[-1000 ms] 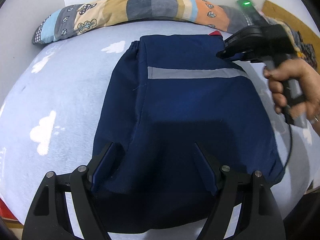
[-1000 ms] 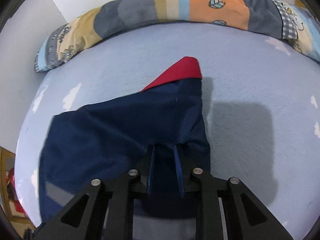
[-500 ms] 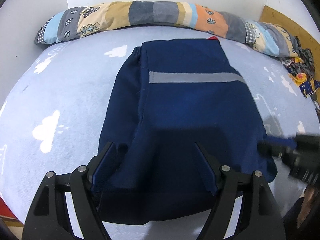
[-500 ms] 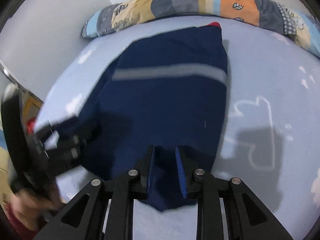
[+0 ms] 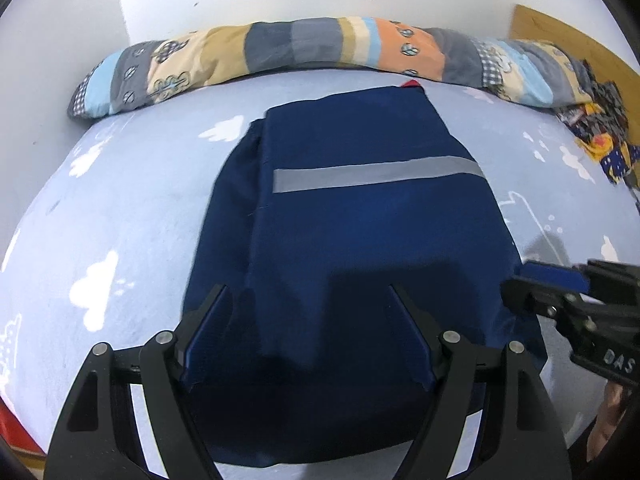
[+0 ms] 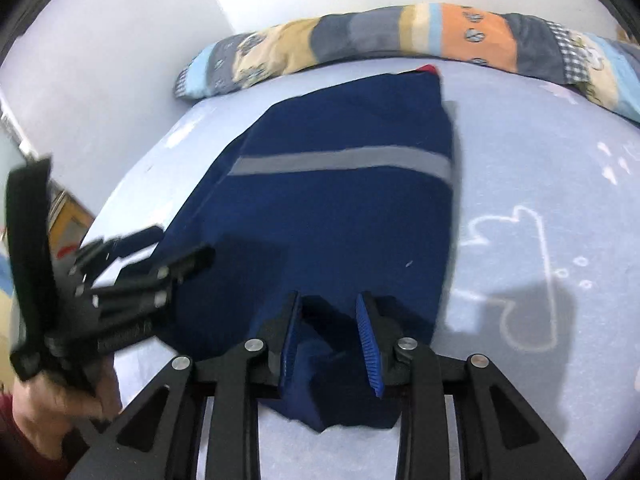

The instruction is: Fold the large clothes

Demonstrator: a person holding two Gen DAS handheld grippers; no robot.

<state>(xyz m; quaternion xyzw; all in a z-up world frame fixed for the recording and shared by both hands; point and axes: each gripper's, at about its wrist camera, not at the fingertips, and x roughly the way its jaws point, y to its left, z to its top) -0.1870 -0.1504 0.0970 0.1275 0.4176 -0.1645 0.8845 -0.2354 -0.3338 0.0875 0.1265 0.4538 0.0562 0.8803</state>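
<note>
A navy garment (image 5: 360, 240) with a grey stripe (image 5: 376, 172) lies folded on the bed; a red corner (image 5: 412, 83) peeks out at its far end. My left gripper (image 5: 307, 292) hovers open and wide over the garment's near edge, with nothing gripped. At the near right corner my right gripper (image 6: 329, 300) has a bunched fold of the navy garment (image 6: 340, 200) between its jaws. They are opening, and the ridged right pad (image 6: 368, 344) stands free of the cloth. Each gripper shows in the other's view: the right gripper (image 5: 520, 280), and the left gripper (image 6: 184, 244) with a hand under it.
The bed has a light blue sheet (image 5: 120, 200) with white cloud prints. A long patchwork bolster (image 5: 320, 48) lies along the white wall at the back. A pile of patterned cloth (image 5: 600, 128) sits at the far right, below a wooden board (image 5: 560, 28).
My right gripper came back from the garment's far right corner to its near right corner, and its jaws have spread wider. The left gripper stayed where it was.
</note>
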